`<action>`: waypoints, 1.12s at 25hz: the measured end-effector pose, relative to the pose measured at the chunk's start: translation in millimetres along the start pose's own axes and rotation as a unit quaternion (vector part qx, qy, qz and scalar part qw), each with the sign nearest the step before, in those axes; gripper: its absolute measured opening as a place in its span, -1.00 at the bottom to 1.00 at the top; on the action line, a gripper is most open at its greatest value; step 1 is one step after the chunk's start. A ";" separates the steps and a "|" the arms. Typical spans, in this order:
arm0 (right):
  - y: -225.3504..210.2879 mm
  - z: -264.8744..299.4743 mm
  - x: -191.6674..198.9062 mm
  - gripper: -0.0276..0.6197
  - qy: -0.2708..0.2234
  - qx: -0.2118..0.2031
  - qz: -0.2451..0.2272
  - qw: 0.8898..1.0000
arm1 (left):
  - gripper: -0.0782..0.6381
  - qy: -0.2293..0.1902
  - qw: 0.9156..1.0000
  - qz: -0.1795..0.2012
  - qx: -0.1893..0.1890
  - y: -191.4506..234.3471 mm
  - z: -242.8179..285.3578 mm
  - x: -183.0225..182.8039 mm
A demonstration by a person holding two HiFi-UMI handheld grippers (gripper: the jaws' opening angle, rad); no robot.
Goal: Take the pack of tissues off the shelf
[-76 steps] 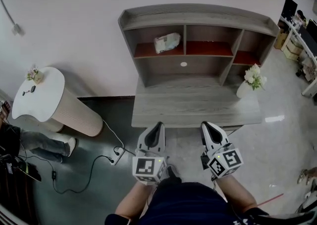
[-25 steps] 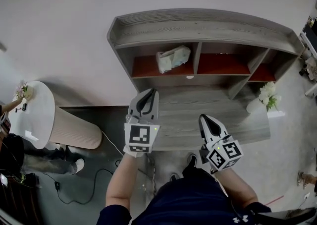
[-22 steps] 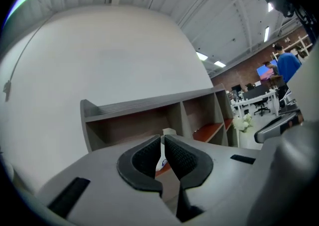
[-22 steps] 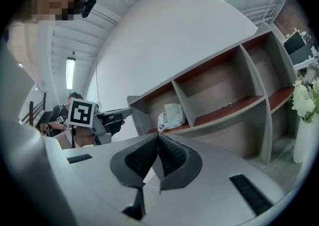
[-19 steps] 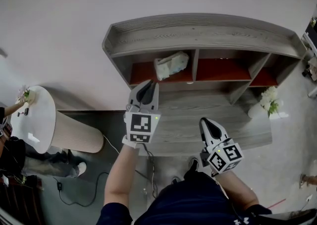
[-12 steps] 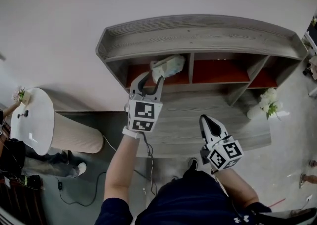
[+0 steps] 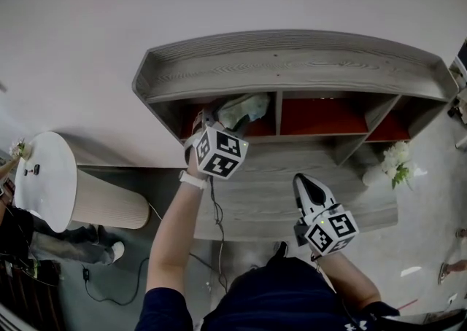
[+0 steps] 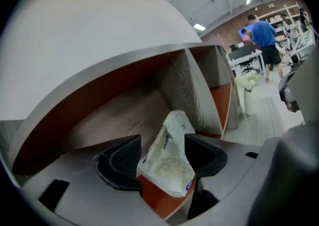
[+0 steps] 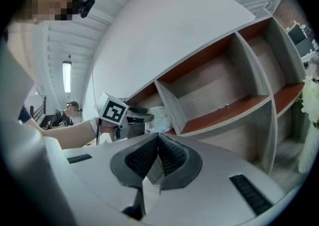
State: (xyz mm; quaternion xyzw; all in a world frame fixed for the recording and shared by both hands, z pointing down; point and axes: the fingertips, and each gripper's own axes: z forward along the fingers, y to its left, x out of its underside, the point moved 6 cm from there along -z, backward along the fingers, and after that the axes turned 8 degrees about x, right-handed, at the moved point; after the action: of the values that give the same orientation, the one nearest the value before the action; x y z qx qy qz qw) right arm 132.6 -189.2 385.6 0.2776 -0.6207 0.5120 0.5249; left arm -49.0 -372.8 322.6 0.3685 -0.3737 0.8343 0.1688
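The pack of tissues (image 7: 246,108) lies crumpled on the red floor of the grey shelf's (image 7: 292,67) left compartment. My left gripper (image 7: 209,119) reaches into that compartment, its marker cube tilted. In the left gripper view the jaws are opening and the pack (image 8: 169,163) stands between them without the pads pressing on it; the left gripper (image 8: 163,143) straddles its near end. My right gripper (image 7: 303,181) hangs low over the desk's front edge, jaws shut on nothing. In the right gripper view the right gripper (image 9: 157,139) points at the shelf (image 9: 224,110).
A grey desk top (image 7: 292,191) lies under the shelf. A vase of white flowers (image 7: 395,157) stands at its right end. A round white table (image 7: 44,176) is at the left, with cables on the floor. A person in blue (image 8: 262,36) stands far off.
My left gripper has moved forward from over the desk into the shelf's left compartment, and its jaws have opened around the pack. The right gripper has stayed put.
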 end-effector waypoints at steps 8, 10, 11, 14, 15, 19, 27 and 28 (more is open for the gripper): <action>-6.7 4.9 5.8 -0.88 0.007 -0.002 0.012 1.000 | 0.00 0.125 0.983 0.130 0.044 -4.8 42.6 5.2; -7.9 4.1 7.3 -0.87 0.008 -0.001 0.014 1.000 | -0.01 0.164 0.969 0.177 0.054 -9.7 47.5 7.5; -8.7 3.6 8.1 -0.87 0.009 0.000 0.016 1.000 | -0.03 0.177 0.963 0.194 0.056 -12.0 49.2 6.6; -9.2 2.9 10.7 -0.88 0.010 0.001 0.020 1.000 | -0.25 0.191 0.957 0.211 0.052 -16.1 53.2 2.8; -8.4 2.6 11.0 -0.87 0.009 0.001 0.021 1.000 | -0.37 0.191 0.957 0.213 0.048 -16.4 53.3 2.1; -6.3 -3.2 11.6 -0.88 0.010 0.002 0.023 1.000 | -0.65 0.181 0.957 0.223 0.035 -22.7 48.1 4.3; -0.6 -7.7 16.3 -0.88 0.012 -0.002 0.024 1.000 | -0.72 0.138 0.961 0.240 -0.015 -28.8 27.7 0.3; 0.9 -8.7 17.4 -0.87 0.013 -0.003 0.024 1.000 | -0.72 0.134 0.961 0.242 -0.021 -30.2 23.0 0.6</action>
State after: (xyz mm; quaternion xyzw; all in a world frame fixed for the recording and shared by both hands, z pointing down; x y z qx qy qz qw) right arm 129.9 -177.5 400.9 0.2544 -0.6222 0.5259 0.5211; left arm -21.4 -369.9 348.5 0.1481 -0.4436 0.8837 0.0179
